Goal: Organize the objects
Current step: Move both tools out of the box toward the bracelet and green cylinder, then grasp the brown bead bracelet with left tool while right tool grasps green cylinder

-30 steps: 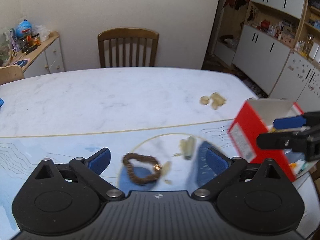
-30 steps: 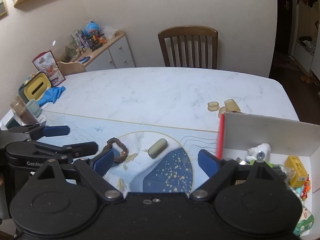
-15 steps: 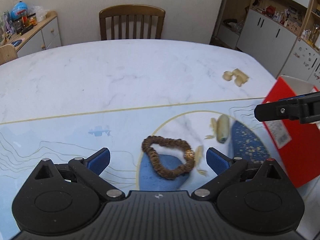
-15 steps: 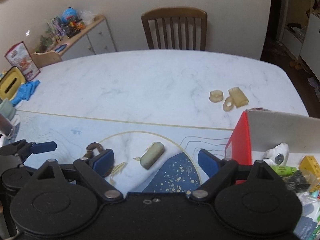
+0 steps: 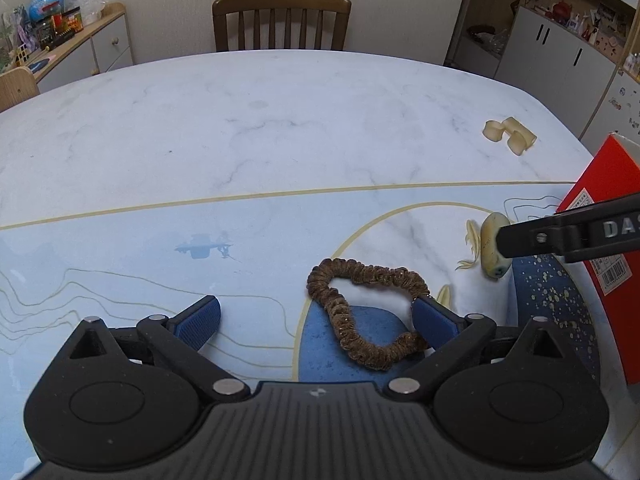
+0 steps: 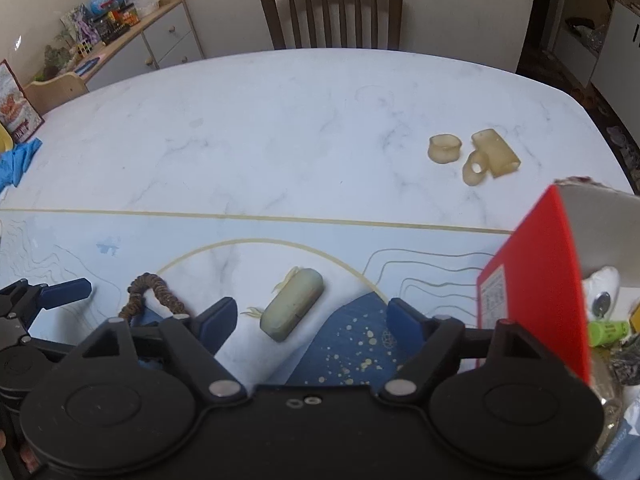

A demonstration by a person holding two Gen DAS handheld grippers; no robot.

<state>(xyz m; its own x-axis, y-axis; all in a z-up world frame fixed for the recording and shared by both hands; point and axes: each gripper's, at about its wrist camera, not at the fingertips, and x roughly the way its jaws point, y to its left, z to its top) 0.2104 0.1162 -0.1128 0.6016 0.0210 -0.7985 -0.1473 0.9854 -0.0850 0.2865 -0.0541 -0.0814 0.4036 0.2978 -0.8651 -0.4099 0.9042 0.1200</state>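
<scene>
A brown scrunchie (image 5: 368,312) lies on the blue patterned mat (image 5: 160,248). My left gripper (image 5: 316,316) stands open low over it, and its right pad (image 5: 432,320) covers part of the loop. A pale oblong block (image 6: 292,310) lies flat on the mat between the fingers of my right gripper (image 6: 310,320). Those jaws are closing, and a gap shows on both sides of the block. The left wrist view has the block (image 5: 492,248) partly behind a right-gripper finger (image 5: 560,236). The scrunchie (image 6: 156,292) shows at the lower left of the right wrist view, beside a left-gripper finger (image 6: 66,290).
A red box (image 6: 536,292) with several small items inside stands at the right edge of the mat. Three beige pieces (image 6: 472,152) lie on the marble table (image 6: 280,120) beyond it. A wooden chair (image 6: 332,12) is at the far side and a blue cloth (image 6: 16,160) at the left.
Both grippers have sunk toward the mat. The scrunchie now lies between the left fingers. The right jaws have narrowed around the oblong block, which looks larger and closer.
</scene>
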